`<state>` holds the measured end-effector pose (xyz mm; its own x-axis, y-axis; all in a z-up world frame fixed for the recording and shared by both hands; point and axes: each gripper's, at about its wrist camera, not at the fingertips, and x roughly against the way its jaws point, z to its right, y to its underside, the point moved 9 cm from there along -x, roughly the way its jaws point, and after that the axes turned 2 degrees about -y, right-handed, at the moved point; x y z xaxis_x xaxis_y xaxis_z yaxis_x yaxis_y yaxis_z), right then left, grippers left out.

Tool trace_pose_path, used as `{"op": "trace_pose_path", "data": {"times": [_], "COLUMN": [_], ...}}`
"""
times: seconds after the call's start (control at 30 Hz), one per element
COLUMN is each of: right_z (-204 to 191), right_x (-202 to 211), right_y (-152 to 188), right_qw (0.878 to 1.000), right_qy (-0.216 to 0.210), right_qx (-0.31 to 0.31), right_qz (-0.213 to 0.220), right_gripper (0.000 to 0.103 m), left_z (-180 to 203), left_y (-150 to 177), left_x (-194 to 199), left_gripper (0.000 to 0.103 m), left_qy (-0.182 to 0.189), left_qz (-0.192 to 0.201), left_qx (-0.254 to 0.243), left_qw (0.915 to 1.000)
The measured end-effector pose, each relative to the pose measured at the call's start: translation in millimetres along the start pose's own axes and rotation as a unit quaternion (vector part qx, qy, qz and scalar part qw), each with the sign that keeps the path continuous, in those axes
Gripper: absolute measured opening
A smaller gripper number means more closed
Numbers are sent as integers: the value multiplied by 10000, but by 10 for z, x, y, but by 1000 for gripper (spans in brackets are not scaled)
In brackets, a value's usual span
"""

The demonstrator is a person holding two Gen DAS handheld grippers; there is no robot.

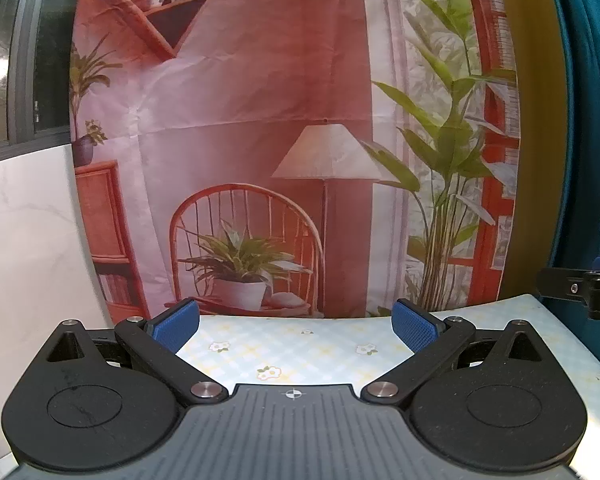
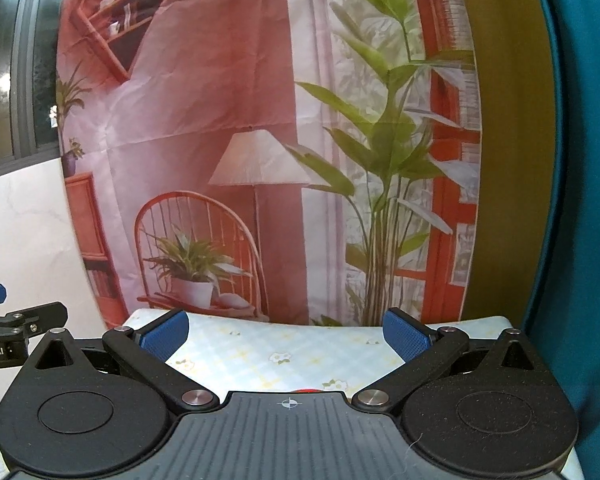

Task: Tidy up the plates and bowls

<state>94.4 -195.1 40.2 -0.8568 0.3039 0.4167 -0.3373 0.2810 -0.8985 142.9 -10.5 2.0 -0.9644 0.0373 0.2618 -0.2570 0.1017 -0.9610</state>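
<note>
Both of your grippers are held level above the table [image 1: 312, 340], looking at the printed backdrop [image 1: 260, 120] rather than down at any crockery. Your left gripper [image 1: 294, 326] has its jaws spread wide with nothing between the blue pads [image 1: 176, 328], and your right gripper [image 2: 286, 330] is the same, spread and empty.

No plate or bowl shows clearly in either view. The only hint is a small red sliver [image 2: 308, 390] peeking over the body of your right gripper, low and near; it may be the rim of a dish, but too little shows to say. Beyond that colour, you can judge nothing of its shape, its finish or how it would handle.

That is where the risk lies. If you lower either gripper from here, you would be coming down on things you cannot see, and an open finger could clip a rim and skid or tip a dish on the patterned cloth. Tilt the cameras down before you commit.

Mind the spacing too. The tip of your left gripper shows at the left edge of the right wrist view, and the right one at the right edge of the left wrist view, so the two are near each other and could knock together if both reach inward at once.
</note>
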Motion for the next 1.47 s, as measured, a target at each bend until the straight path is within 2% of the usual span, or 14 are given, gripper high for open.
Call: {"op": "trace_pose_path", "data": {"times": [1.0,1.47], "right_z": [55,106], "right_x": [39,75], "right_y": [-15,-39], "right_qw": [10000,9999], "right_qy": [60,99], "right_qx": [-16,22], "right_qz": [28,76], "right_gripper": [103,103], "left_z": [-43,-42], "left_y": [-14,-25], "left_x": [29,74], "left_gripper": [103,103], "left_qy": [42,41], "left_qz": [29,175], "left_qx": [79,109], "left_qw": [10000,9998]}}
